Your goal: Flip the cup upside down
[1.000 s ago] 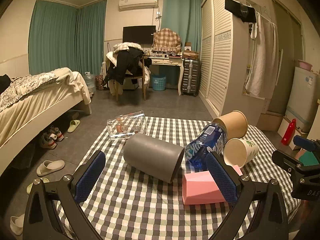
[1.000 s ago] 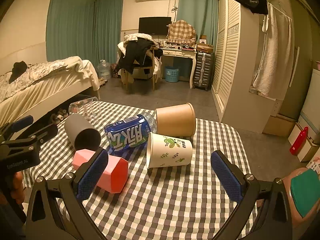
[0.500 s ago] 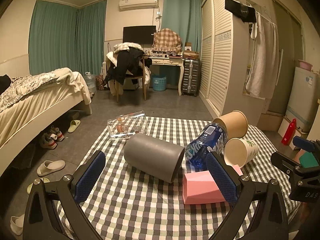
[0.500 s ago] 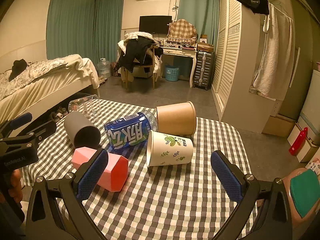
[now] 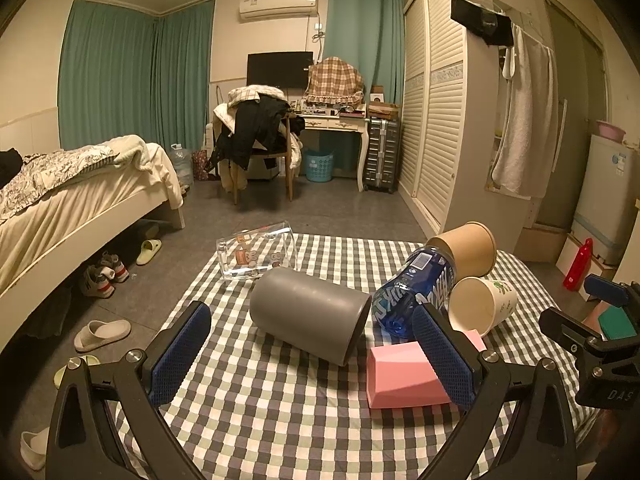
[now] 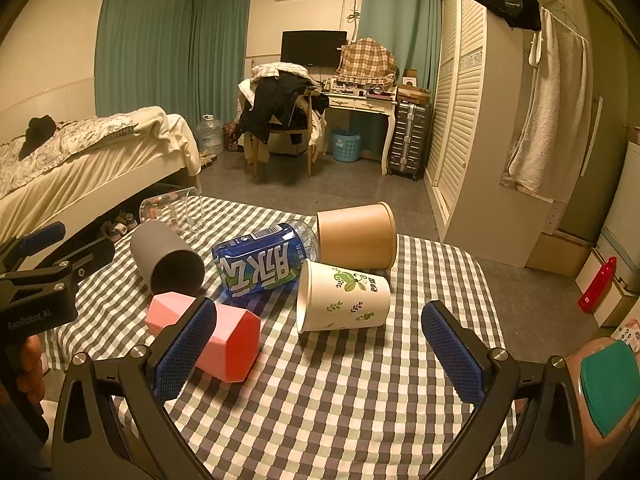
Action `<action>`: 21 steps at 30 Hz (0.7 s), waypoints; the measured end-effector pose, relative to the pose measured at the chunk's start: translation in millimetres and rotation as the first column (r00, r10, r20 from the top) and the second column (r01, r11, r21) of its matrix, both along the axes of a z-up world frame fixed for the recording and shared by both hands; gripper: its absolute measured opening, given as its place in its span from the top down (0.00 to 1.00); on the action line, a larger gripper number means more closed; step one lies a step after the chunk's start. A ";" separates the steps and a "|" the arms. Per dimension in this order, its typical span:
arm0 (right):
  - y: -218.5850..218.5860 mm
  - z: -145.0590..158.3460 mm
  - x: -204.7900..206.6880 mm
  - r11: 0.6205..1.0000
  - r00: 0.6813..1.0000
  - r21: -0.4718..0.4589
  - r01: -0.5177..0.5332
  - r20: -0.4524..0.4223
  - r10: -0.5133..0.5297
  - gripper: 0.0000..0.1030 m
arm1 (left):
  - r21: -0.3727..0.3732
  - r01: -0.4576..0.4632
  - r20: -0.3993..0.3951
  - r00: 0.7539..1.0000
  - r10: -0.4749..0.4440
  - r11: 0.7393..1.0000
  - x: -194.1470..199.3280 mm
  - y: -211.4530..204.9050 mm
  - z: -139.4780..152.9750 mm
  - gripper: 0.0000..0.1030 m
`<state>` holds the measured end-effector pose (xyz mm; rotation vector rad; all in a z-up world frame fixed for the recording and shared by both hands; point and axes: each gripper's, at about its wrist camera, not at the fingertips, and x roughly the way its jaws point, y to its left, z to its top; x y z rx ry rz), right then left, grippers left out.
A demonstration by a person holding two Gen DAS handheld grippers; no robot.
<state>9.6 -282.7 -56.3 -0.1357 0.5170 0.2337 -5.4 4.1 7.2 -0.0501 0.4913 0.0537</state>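
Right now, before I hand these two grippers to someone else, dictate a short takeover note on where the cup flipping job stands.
Left gripper: open, empty, above the checked tablecloth, facing the grey cup.
Right gripper: open, empty, facing the white leaf-print cup.
Cups: all on their sides. The grey one is left of the blue bottle, the brown paper cup behind the white one, the pink cup nearest, and a clear glass at the far left edge.
Done: nothing flipped yet.
Left: grasp a cup and set it rim down.
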 end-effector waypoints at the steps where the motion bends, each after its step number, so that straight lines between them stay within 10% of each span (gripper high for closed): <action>1: 0.2 0.1 -0.1 1.000 1.000 0.000 0.001 0.000 -0.001 0.00 | 0.001 0.000 0.000 1.000 0.000 1.000 -0.1 0.1 0.3 0.00; 21: 5.9 3.8 -2.2 1.000 1.000 -0.011 -0.021 0.003 0.021 0.00 | 0.000 -0.008 -0.005 1.000 0.008 1.000 0.0 1.9 1.4 0.00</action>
